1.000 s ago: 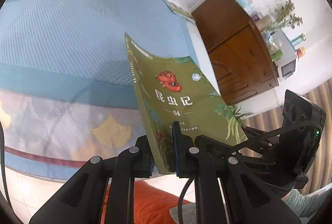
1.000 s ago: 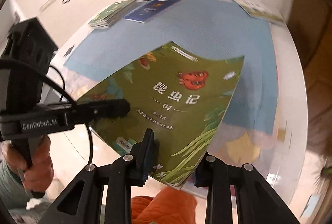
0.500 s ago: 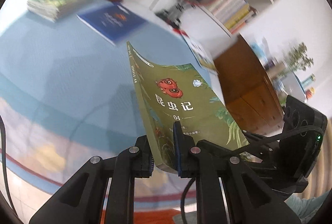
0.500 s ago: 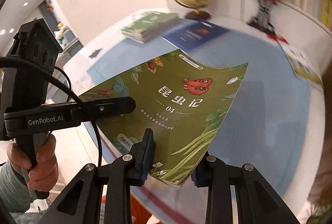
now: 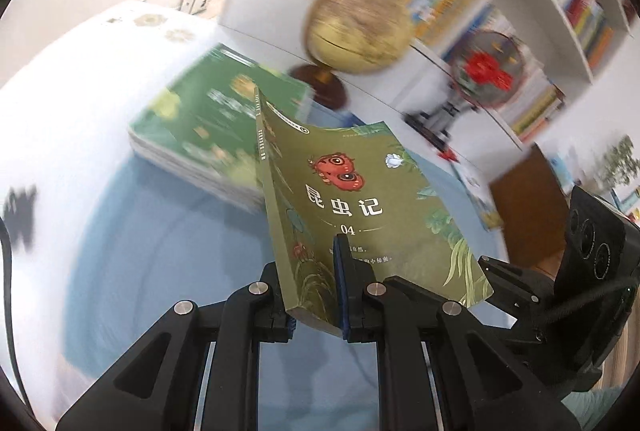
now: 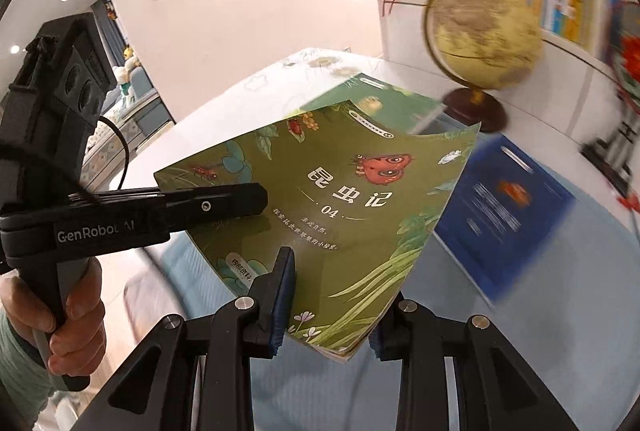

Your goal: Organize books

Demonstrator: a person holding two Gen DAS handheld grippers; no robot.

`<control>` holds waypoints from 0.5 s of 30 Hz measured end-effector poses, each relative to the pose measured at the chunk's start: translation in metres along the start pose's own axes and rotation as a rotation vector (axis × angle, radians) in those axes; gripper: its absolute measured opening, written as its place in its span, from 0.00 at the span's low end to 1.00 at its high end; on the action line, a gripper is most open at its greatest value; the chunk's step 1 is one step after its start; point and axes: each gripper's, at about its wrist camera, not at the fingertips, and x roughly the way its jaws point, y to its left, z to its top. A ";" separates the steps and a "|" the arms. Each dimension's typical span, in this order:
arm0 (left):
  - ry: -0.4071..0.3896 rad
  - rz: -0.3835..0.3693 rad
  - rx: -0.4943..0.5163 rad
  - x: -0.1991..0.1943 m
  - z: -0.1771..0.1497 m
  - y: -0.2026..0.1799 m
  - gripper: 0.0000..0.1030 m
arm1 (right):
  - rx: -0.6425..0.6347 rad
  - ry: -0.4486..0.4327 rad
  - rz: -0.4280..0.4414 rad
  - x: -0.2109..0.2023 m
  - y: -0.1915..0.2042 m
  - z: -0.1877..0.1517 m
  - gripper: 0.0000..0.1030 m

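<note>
One olive-green paperback [image 6: 340, 215] is airborne above the blue mat [image 5: 160, 271], short of the green book stack [image 5: 200, 135] by the globe [image 5: 356, 27]; a blue book [image 6: 500, 207] lies unsorted. Left gripper [image 5: 316, 311] pinches its spine edge, right gripper [image 6: 328, 327] clamps the lower corner. Stacking remains, apparently.

We count one olive-green paperback book [image 5: 360, 215] with a red bug on its cover, one blurry stack of green books [image 5: 216, 135], and one flat dark blue book [image 6: 504, 207]. We see one round yellow-brown globe [image 6: 484, 31] and two black grippers, left [image 5: 316, 307] and right [image 6: 328, 307].
</note>
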 end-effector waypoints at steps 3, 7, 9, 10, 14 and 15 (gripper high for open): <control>0.018 -0.010 -0.008 0.017 0.036 0.035 0.11 | 0.054 0.016 -0.001 0.039 -0.002 0.035 0.29; 0.036 -0.038 -0.031 0.041 0.071 0.071 0.11 | 0.127 0.031 -0.005 0.073 -0.010 0.065 0.30; 0.044 -0.038 -0.031 0.050 0.084 0.080 0.11 | 0.154 0.036 -0.017 0.087 -0.014 0.078 0.30; 0.052 -0.033 -0.036 0.055 0.090 0.085 0.12 | 0.166 0.042 -0.017 0.095 -0.016 0.084 0.31; 0.052 0.012 -0.034 0.069 0.111 0.100 0.20 | 0.217 0.057 -0.025 0.115 -0.025 0.099 0.31; 0.053 0.026 -0.036 0.071 0.115 0.104 0.22 | 0.227 0.063 -0.032 0.119 -0.027 0.101 0.32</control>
